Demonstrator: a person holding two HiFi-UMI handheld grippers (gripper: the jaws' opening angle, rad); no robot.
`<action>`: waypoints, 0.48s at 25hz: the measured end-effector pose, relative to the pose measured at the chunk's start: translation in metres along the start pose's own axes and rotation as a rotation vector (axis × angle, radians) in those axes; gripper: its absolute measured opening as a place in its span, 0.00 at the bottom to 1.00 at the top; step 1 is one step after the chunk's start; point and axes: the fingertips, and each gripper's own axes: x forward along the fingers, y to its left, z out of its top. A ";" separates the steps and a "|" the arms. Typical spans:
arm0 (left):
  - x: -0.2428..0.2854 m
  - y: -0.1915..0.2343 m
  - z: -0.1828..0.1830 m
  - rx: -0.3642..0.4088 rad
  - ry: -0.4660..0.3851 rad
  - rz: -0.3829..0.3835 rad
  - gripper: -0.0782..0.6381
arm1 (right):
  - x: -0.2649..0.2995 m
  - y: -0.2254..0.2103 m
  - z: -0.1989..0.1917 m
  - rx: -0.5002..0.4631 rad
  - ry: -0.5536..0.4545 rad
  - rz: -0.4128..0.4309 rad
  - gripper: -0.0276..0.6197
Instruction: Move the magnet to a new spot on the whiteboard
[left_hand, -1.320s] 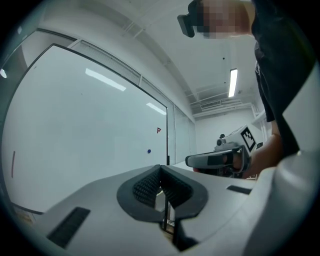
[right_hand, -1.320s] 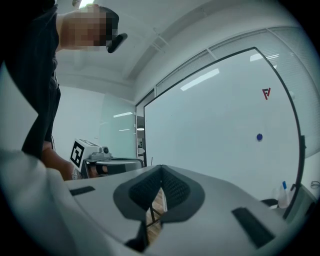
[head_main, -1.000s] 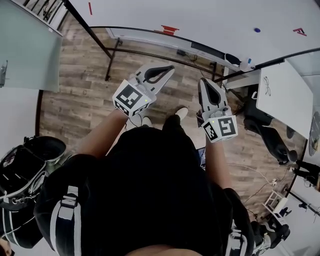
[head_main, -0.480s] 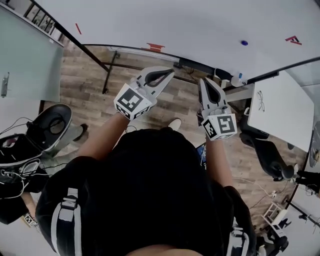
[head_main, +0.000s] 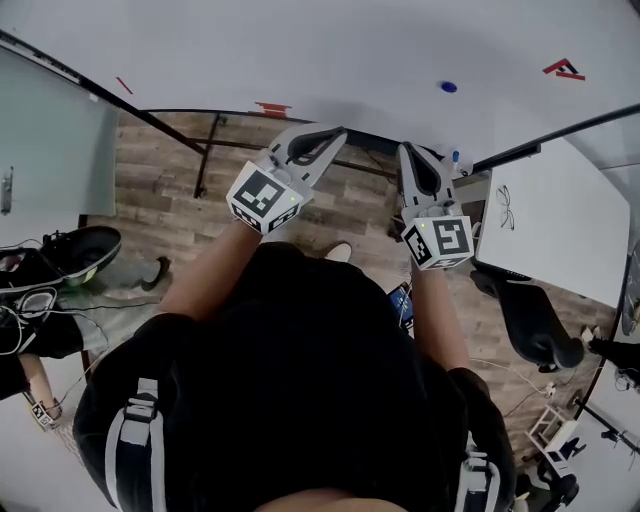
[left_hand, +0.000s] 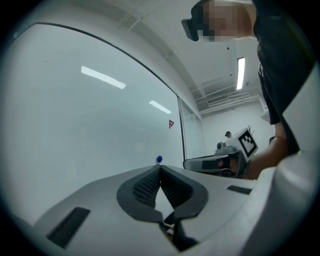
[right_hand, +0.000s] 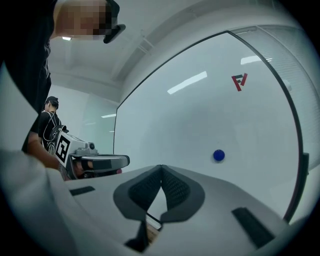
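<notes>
A small round blue magnet (head_main: 448, 87) (right_hand: 218, 155) (left_hand: 159, 159) sticks to the whiteboard (head_main: 330, 50) (right_hand: 200, 125) (left_hand: 90, 115), left of a red logo (head_main: 563, 68) (right_hand: 239, 81). My right gripper (head_main: 413, 152) (right_hand: 161, 166) points level at the board, shut and empty, with the magnet ahead and to its right. Beside it on the left, my left gripper (head_main: 337, 132) (left_hand: 160, 166) is shut too, with nothing held. Both tips stand short of the board.
A red eraser (head_main: 272, 108) lies on the board's tray over a wood floor (head_main: 170, 210). A white desk (head_main: 550, 220) with glasses (head_main: 505, 207) and a dark office chair (head_main: 530, 320) are at my right. Bags (head_main: 60, 260) lie at the left.
Both grippers and I have come nearer the whiteboard; the magnet and red logo have slid left and grown closer. The jaws stay shut.
</notes>
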 end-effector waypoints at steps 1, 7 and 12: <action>0.007 0.002 0.000 -0.001 0.000 0.004 0.12 | 0.003 -0.008 -0.001 0.000 0.001 -0.004 0.04; 0.037 0.016 -0.004 0.014 0.010 -0.009 0.12 | 0.020 -0.041 -0.004 -0.004 0.016 -0.055 0.04; 0.049 0.036 -0.008 0.005 0.012 -0.051 0.12 | 0.037 -0.058 -0.006 -0.011 0.024 -0.143 0.09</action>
